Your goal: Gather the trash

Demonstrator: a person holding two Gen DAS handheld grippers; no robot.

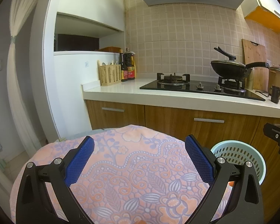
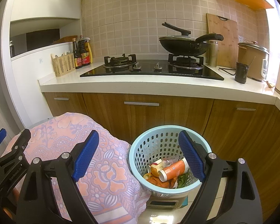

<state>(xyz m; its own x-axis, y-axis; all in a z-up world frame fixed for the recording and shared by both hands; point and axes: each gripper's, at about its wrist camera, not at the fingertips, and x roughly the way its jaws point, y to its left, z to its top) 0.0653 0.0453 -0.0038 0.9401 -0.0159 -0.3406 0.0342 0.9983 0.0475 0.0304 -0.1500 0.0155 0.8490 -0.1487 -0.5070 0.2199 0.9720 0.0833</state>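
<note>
Right wrist view: the right tongs [image 2: 138, 156] are held wide apart above the floor, and nothing is clamped between the blue pads. The pale blue basket [image 2: 140, 149] is seen on the floor before the wooden cabinets, just beside the edge of a pink flowered cloth [image 2: 106, 169]. Trash is lying at its bottom: an orange tube [image 2: 174, 169], wrappers and something green. In the left wrist view, the left tongs [image 1: 139, 161] are also spread apart, empty, above the same cloth, and the basket is partly hidden behind the right finger. A black wok [image 2: 184, 44] is placed on the stove at the back of the surface [image 2: 158, 85].
</note>
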